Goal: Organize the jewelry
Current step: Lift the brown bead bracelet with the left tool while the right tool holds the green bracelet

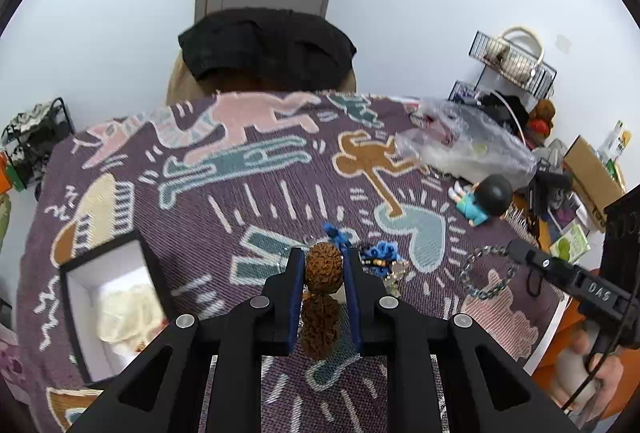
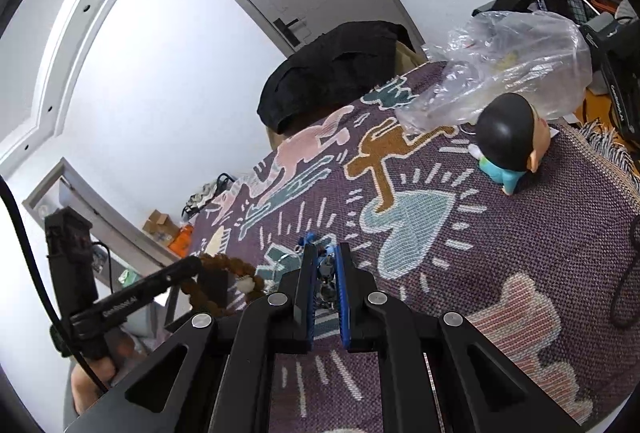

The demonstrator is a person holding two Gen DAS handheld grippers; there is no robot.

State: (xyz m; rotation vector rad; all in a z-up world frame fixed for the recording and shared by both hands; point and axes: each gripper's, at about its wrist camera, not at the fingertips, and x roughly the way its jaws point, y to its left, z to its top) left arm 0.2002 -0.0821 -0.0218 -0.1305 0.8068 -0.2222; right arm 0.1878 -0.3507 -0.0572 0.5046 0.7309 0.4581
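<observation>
One open white box, left of the left gripper, contains pale padding. Left gripper pinches a brown bead bracelet, raised off the patterned blanket. Right gripper clamps a metal chain.

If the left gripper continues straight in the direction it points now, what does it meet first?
Probably the blue beaded jewelry lying on the patterned blanket just past its fingertips. The left gripper is shut on a brown bead bracelet; depth is hard to judge.
</observation>
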